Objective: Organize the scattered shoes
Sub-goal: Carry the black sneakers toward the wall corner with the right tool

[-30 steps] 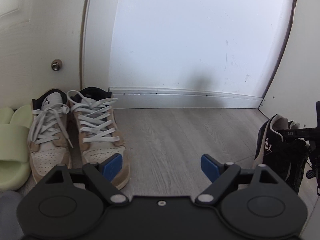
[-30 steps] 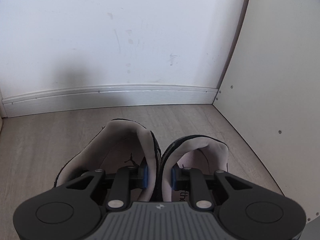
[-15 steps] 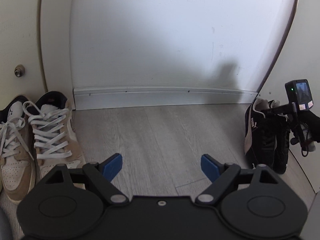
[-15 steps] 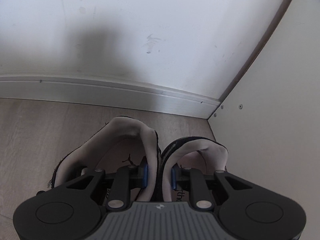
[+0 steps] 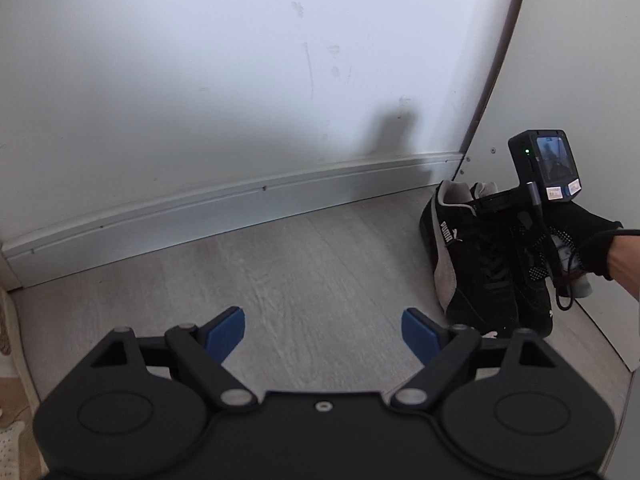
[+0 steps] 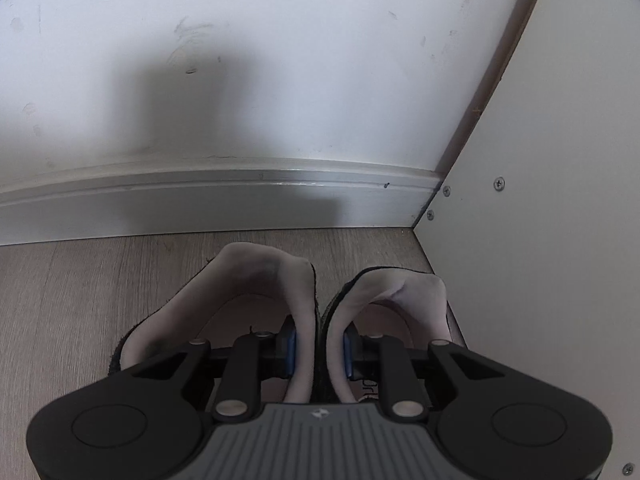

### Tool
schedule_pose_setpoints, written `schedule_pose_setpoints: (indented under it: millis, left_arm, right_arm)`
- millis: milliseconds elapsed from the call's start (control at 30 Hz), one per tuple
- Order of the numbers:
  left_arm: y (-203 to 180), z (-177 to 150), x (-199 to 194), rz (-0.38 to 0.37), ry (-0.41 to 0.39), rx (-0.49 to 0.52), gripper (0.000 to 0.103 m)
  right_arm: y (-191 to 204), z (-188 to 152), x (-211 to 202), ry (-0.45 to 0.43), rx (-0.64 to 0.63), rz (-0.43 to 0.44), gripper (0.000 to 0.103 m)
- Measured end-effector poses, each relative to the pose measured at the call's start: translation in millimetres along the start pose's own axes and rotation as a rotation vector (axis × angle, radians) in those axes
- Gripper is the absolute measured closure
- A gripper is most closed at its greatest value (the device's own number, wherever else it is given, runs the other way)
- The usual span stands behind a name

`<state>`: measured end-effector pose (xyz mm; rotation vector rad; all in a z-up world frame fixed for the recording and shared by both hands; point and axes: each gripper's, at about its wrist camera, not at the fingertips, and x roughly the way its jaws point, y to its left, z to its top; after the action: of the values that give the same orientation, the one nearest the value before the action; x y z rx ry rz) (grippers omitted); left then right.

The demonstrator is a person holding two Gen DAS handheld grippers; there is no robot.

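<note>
Presently, the right gripper (image 6: 319,347) is clamped on the inner collars of two black shoes (image 6: 280,300), one blue pad inside each shoe, the two collar walls pinched together between them. The pair sits in the corner where the skirting board (image 6: 200,204) meets a white side panel (image 6: 540,240), heels toward the wall. From the left wrist view the pair (image 5: 476,264) shows black suede with a pale side stripe; its soles appear to be on the grey wood-look floor (image 5: 320,264), though contact cannot be confirmed. The right-hand shoe lies just beside the panel. A gloved hand (image 5: 580,240) grips the right tool, whose small screen unit (image 5: 546,170) stands above the shoes.

The left gripper (image 5: 322,330) is spread wide, blue pads (image 5: 224,330) well apart, nothing between them, bare floor beneath. It sits left of the black pair and apart from it. At the far left edge of that view a strip of a tan shoe (image 5: 10,360) is partly visible. The white wall (image 5: 240,80) carries scuff marks and a shadow.
</note>
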<state>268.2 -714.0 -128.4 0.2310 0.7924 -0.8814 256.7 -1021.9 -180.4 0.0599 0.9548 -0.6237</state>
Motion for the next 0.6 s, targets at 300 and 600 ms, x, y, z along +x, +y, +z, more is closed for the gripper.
schedule_pose_setpoints:
  millis: [300,600]
  left_arm:
    - [-11,1,30,-0.006,0.037,0.038,0.017]
    - [-15,-1,35,-0.023,0.033,0.047,0.017]
  right_arm:
    - [-6,-2,2,-0.024,0.078,0.016,0.078]
    - [-10,3,11,-0.03,0.005,-0.036,0.079]
